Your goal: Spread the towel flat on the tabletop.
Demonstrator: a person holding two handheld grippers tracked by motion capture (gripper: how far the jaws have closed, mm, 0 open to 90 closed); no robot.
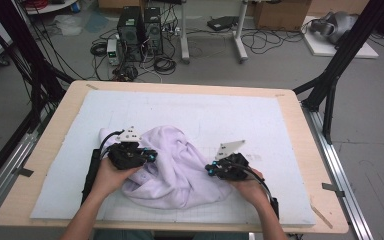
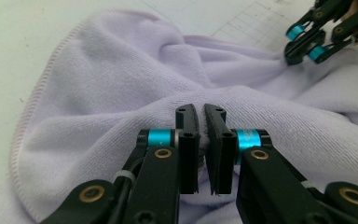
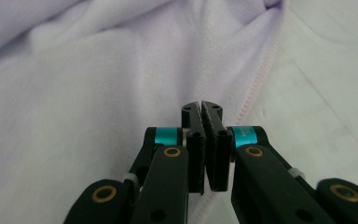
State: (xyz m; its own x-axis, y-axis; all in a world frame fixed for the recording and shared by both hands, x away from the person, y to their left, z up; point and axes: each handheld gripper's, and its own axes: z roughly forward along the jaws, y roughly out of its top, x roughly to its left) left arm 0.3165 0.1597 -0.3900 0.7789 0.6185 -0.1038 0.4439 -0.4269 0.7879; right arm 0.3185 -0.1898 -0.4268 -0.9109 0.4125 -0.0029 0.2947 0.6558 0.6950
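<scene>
The lilac towel [image 1: 167,167] is lying crumpled near the worktop's [image 1: 290,112] front edge; the left hand-held gripper [image 2: 200,140] and right hand-held gripper [image 3: 208,140] are each pinching, seemingly, a fold. Spreading or folding is remaining.

Lilac towel [image 1: 172,167]: soft matt cloth, fine looped nap, stitched hem along its edge, lying in loose folds. Left gripper [image 2: 201,142] and right gripper [image 3: 207,140]: matt black plastic links, brass-coloured rivets, glossy turquoise metal sleeves; the fingers [image 3: 220,154] show dull, finely roughened inner faces. Table [image 1: 300,125]: pale smooth wood at the rim, topped by a white matt mat [image 1: 240,112] printed with a faint grid.
</scene>
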